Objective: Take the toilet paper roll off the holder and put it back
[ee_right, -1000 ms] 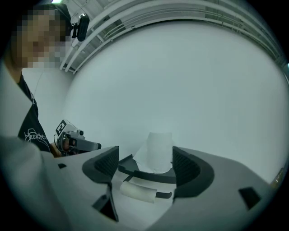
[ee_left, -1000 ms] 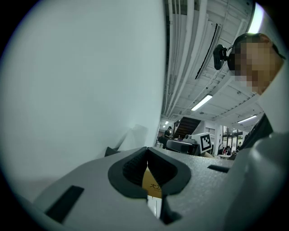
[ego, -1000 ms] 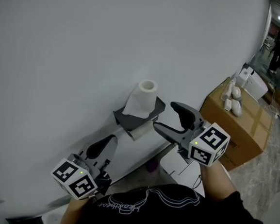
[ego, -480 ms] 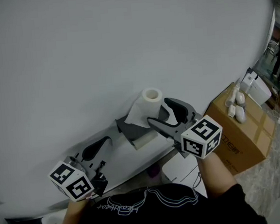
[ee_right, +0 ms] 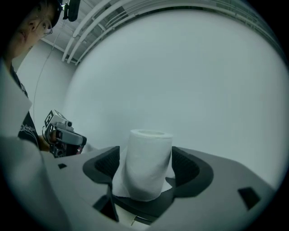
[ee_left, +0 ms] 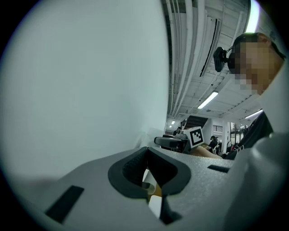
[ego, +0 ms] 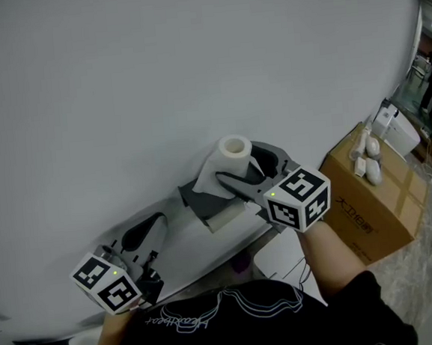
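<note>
pale grey wall (ego: 118, 79); white toilet paper roll (ego: 230, 158) on dark grey holder (ego: 194, 198), r gripper (ee_right: 146, 164) jaws spread round it, l gripper (ee_left: 145, 155) jaws pressed together.

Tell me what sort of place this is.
Probably a workshop or lab hall, not a bathroom: the toilet paper roll stands on a holder against a white wall, near a cardboard box, under exposed ceiling pipes and strip lights.
</note>
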Motion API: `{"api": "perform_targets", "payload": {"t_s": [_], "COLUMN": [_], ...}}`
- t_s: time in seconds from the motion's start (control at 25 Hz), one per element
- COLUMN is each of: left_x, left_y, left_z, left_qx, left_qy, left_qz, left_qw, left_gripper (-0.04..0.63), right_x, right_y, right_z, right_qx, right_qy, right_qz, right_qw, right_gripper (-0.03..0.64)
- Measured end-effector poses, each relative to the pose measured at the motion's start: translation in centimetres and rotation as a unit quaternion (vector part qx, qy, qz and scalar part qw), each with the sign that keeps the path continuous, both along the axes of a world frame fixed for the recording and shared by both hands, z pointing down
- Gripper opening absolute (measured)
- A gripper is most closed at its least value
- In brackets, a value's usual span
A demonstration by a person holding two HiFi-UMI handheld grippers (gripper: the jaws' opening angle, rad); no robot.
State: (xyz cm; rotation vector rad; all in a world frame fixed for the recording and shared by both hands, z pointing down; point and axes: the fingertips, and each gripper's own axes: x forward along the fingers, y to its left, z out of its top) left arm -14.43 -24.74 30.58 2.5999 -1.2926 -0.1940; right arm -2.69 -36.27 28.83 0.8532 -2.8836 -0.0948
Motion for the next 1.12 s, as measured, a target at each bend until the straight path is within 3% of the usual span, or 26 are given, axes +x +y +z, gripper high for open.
{"api": "perform_targets", "payload": {"t_s": [0.4,1.12], "left_x": [-0.5,-0.8], "left_y": [0.8,2.1], "left_z": [-0.3,0.1], "left_qx": [0.004,-0.001], "left_qy": [0.0,0.002], "left_qz": [-0.008,-0.021], "left_qw": [1.0,0.9998], "left_gripper": [0.005,0.005], "right_x": [0.2,0.3], "right_y": [-0.4,0.0], "right_z": [0.1,-0.4], "right_qx": [-0.005,0.002], "right_qy": [0.004,-0.01], "right_qz": [0.014,0.02], "right_qw": [1.0,1.0], "right_gripper": [0.286,0.284]}}
